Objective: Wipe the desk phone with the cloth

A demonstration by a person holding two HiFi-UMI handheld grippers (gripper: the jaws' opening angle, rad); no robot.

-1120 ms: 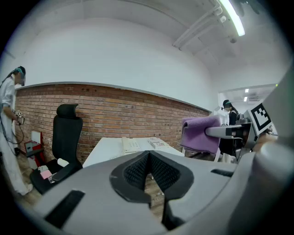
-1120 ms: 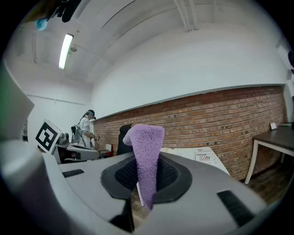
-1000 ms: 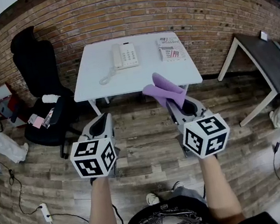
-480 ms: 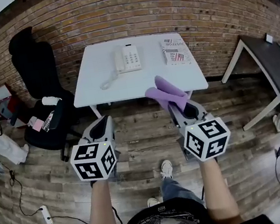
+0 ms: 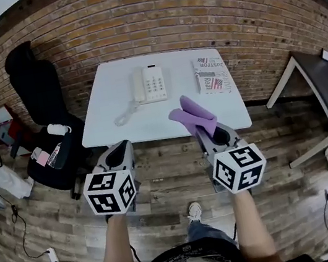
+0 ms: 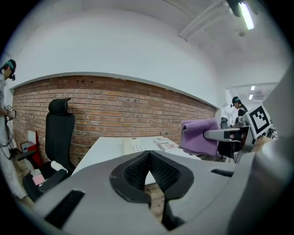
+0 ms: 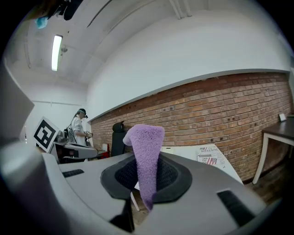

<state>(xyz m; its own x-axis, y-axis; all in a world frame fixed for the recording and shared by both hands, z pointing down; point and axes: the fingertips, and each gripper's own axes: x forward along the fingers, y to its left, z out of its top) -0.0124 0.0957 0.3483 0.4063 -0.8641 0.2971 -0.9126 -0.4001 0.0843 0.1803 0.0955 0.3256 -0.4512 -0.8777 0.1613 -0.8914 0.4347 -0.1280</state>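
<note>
Right gripper (image 5: 205,129) pinches the cloth (image 5: 191,112); left gripper (image 5: 119,149) is pressed together, empty. Step closer to the desk phone (image 5: 149,84) at twelve o'clock, rub softly.

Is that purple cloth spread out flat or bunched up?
Bunched up: the purple cloth is folded over itself and pinched in the right gripper, sticking up from it, not lying on the table.

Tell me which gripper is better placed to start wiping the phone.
Right. The right gripper has its jaws shut on the cloth, raised toward the table. The left gripper is shut on nothing. Both hang short of the table's near edge, so neither is much closer to the phone.
</note>
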